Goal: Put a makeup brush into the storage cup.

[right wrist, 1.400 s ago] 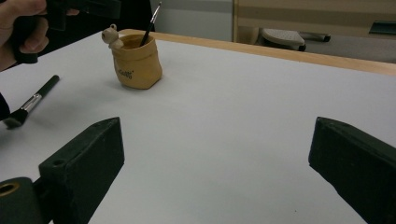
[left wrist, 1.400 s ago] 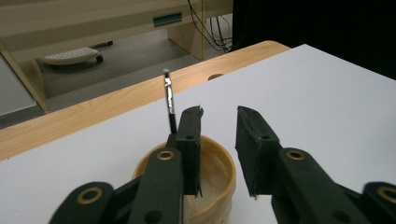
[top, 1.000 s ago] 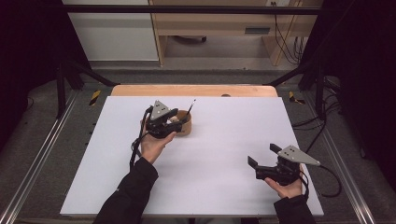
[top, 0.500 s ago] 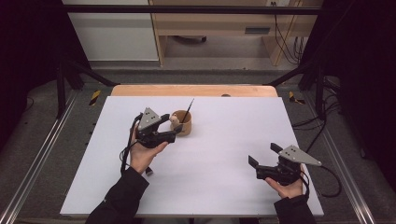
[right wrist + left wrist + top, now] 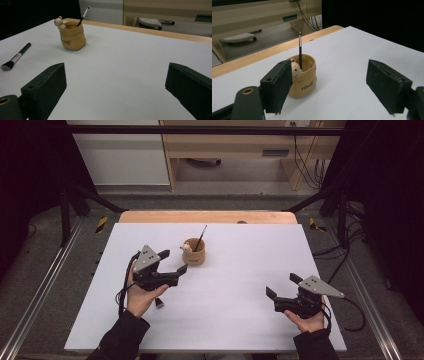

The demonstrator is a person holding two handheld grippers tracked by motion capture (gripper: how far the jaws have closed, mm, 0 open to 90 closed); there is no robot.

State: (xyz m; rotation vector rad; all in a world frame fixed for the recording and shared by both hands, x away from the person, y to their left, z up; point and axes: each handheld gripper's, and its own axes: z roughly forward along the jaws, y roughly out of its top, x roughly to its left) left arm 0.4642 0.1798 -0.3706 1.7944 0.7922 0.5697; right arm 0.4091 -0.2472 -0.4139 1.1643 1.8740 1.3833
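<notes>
A tan pouch-shaped cup (image 5: 194, 254) with a small bear figure (image 5: 186, 247) on its rim stands at the middle back of the white sheet. A thin black brush (image 5: 201, 238) leans upright inside it. My left gripper (image 5: 173, 261) hovers just left of the cup and nearer to me. Its jaws have just been opening and nothing is between them. In the left gripper view the cup (image 5: 305, 80) sits beyond the spread pads (image 5: 277, 87), partly behind the left one. My right gripper (image 5: 281, 285) rests open at the front right, far from the cup (image 5: 72, 36).
A thicker black-handled makeup brush (image 5: 16, 57) lies flat on the sheet left of the cup; in the high view its end (image 5: 159, 303) pokes out under my left hand. The white sheet (image 5: 240, 320) covers a wooden table (image 5: 210, 216). Metal rails run along both sides.
My left hand has drawn back from the cup, going left and toward me, with its jaws spreading wider. The thin brush stays in the cup. The right hand has not moved.
</notes>
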